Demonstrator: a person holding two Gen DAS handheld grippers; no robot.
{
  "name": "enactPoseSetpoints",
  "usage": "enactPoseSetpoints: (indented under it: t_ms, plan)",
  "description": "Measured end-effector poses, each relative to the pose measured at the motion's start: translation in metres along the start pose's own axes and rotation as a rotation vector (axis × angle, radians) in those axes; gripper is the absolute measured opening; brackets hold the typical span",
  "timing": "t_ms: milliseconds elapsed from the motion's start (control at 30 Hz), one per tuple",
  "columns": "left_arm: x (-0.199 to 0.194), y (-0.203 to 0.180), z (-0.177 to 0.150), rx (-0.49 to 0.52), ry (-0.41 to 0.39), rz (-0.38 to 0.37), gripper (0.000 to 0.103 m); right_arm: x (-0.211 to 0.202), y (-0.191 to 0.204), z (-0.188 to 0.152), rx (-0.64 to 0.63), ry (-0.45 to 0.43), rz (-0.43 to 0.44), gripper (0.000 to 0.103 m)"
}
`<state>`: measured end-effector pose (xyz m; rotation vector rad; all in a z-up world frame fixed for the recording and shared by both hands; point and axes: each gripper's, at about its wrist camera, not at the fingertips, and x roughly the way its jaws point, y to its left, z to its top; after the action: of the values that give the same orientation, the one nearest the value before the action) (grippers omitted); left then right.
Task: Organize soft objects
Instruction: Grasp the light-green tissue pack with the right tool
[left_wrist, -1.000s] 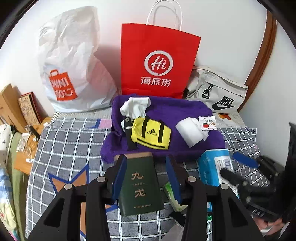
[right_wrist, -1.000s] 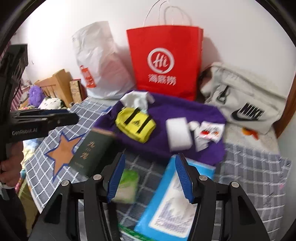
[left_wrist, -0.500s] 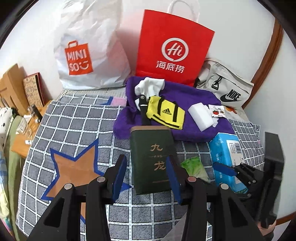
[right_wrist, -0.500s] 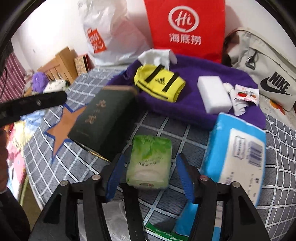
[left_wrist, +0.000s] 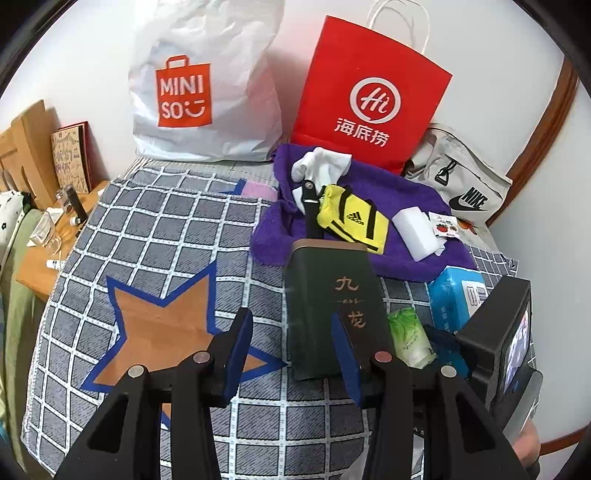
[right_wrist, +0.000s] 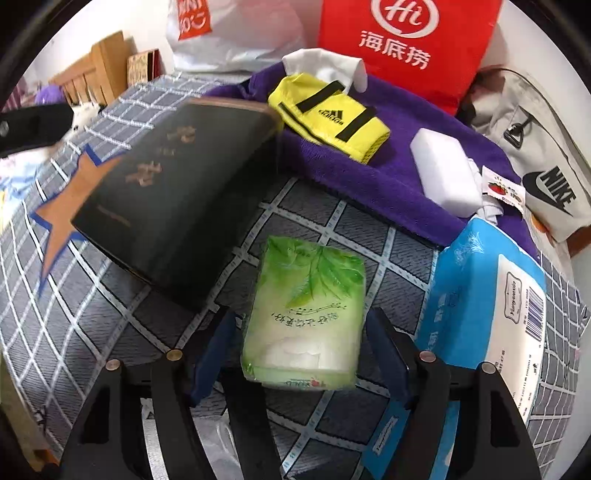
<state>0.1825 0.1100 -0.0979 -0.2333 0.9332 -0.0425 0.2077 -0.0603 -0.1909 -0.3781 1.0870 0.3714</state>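
Right tongs (right_wrist: 299, 350) are standing over the green tissue pack (right_wrist: 306, 314), their jaws opening, one blue pad on each long side of the pack and neither pad pressing on it yet. Left tongs (left_wrist: 291, 354) are hanging part open and empty, with only the checked bedcover (left_wrist: 155, 229) showing between their pads.

Largest to smallest, placed from the right tongs: the bedcover is lying beneath everything; the purple towel (right_wrist: 406, 122) is spreading across the far side, carrying a yellow sock (right_wrist: 325, 110), a white sponge (right_wrist: 443, 170) and a small sachet (right_wrist: 502, 186); the blue tissue pack (right_wrist: 487, 291) is lying just beside the right pad; the dark green book (right_wrist: 177, 188) is lying ahead and to the left, apart from the left pad.

Key relation: the green pack is sitting directly ahead of and between the right jaws, its long axis running along the fingers, away from the camera, so a grip would be closing across its short width. The right hand is judged the nearer; from the left tongs the pack (left_wrist: 408, 336) is lying off to the right, beyond the book (left_wrist: 332, 306), whose near end is overlapped by the right-side pad.
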Motion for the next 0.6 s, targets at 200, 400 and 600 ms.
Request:
enactPoseSetpoints:
  t_ms: [200, 400, 600]
  plan:
    - [-0.008, 0.010, -0.008, -0.028, -0.007, 0.006, 0.042, -0.015, -0.011, 0.001, 0.051, -0.035, 0.079, 0.049]
    - [-0.015, 0.005, -0.024, -0.008, -0.006, 0.013, 0.042, -0.051, -0.010, -0.001, 0.082, -0.123, 0.097, 0.048]
    - [-0.017, -0.011, -0.052, 0.040, 0.029, 0.013, 0.042, -0.091, -0.021, -0.017, 0.122, -0.206, 0.114, 0.048]
